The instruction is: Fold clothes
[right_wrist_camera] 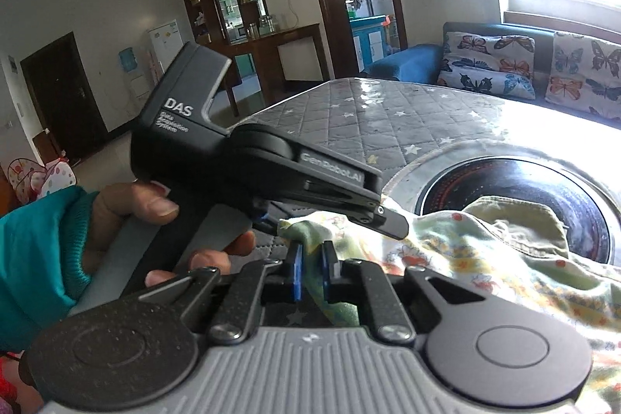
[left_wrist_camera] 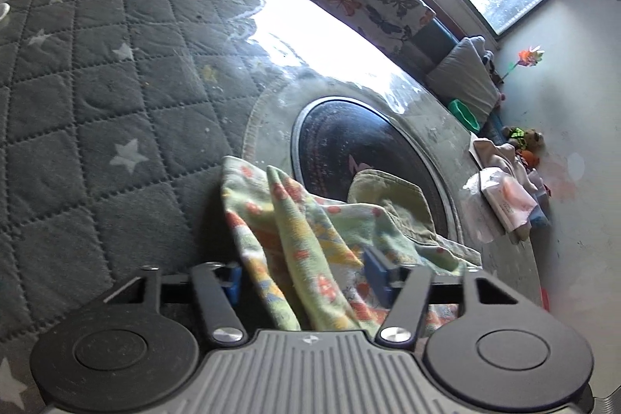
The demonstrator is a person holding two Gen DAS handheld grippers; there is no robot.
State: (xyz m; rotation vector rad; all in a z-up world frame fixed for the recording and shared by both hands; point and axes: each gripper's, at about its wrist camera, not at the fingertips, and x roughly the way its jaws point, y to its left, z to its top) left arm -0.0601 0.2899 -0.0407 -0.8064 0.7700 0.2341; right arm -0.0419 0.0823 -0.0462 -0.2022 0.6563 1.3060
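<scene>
At the left of the right wrist view, a hand (right_wrist_camera: pixel 163 216) in a teal sleeve (right_wrist_camera: pixel 42 258) is seen wrapped around the handle of the left gripper (right_wrist_camera: pixel 271 224), whose black body is marked "DAS". Its tips are buried in a bunched edge of the floral cloth (right_wrist_camera: pixel 465 258), so from this side it cannot be told how its jaws stand. In the left wrist view the left gripper (left_wrist_camera: pixel 306 278) is shown with its blue pads well apart and a hanging fold of the floral cloth (left_wrist_camera: pixel 295 231) between them; the jaws are spread wide and the fabric is not pinched.

Further right, the right gripper (right_wrist_camera: pixel 312 268) is closed on a thin fold of the same cloth, the two blue pads pressed against the fabric from either side. The cloth is draped from both grippers down onto the table (right_wrist_camera: pixel 368 119), which is covered with a grey quilted, star-printed sheet under a glossy layer. Its far part lies over the round black inset (right_wrist_camera: pixel 485 189) in the table. A sofa with butterfly cushions (right_wrist_camera: pixel 489 61) is seen beyond the table, under the window.
</scene>
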